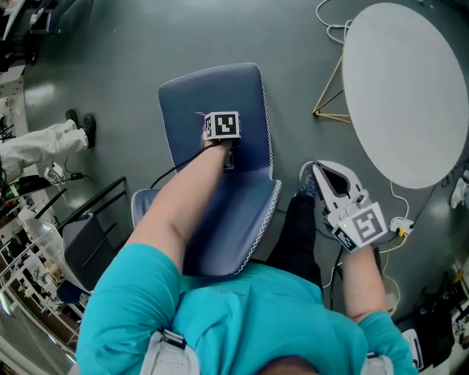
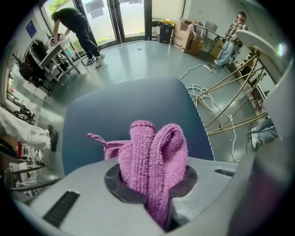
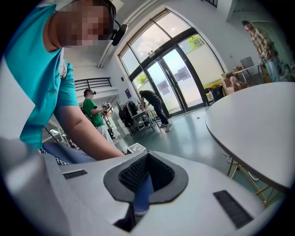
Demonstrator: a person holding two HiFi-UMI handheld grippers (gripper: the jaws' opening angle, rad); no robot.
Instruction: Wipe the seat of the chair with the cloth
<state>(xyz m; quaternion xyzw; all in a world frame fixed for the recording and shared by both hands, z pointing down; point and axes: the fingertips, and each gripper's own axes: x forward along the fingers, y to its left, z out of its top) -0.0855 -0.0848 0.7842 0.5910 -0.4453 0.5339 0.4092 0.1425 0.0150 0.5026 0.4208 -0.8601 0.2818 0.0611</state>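
The left gripper (image 2: 156, 186) is clenched on a pink cloth (image 2: 154, 154). The cloth bulges up out of the jaws in thick folds, and one thin corner sticks out to the side. Beyond the cloth stands the rounded back of the blue chair (image 1: 220, 212). In the head view this gripper sits over the middle of the chair, about where the seat meets the back. I cannot tell whether the cloth presses on the padding.

The right gripper (image 1: 314, 174) hangs just off the chair's right edge, clear of it. Its jaws are drawn close and grasp nothing. Through the thin slit left between them shows a strip of blue with white stitching, like the stitching along the chair's edge.

The chair stands on a grey floor (image 1: 110, 44). A round white table (image 1: 410, 95) on thin gold legs (image 1: 330, 99) stands well apart at the upper right, with white cables (image 1: 330, 22) looped on the floor near it. At the left edge of the floor a person's leg in white trousers (image 1: 40, 143) reaches in.
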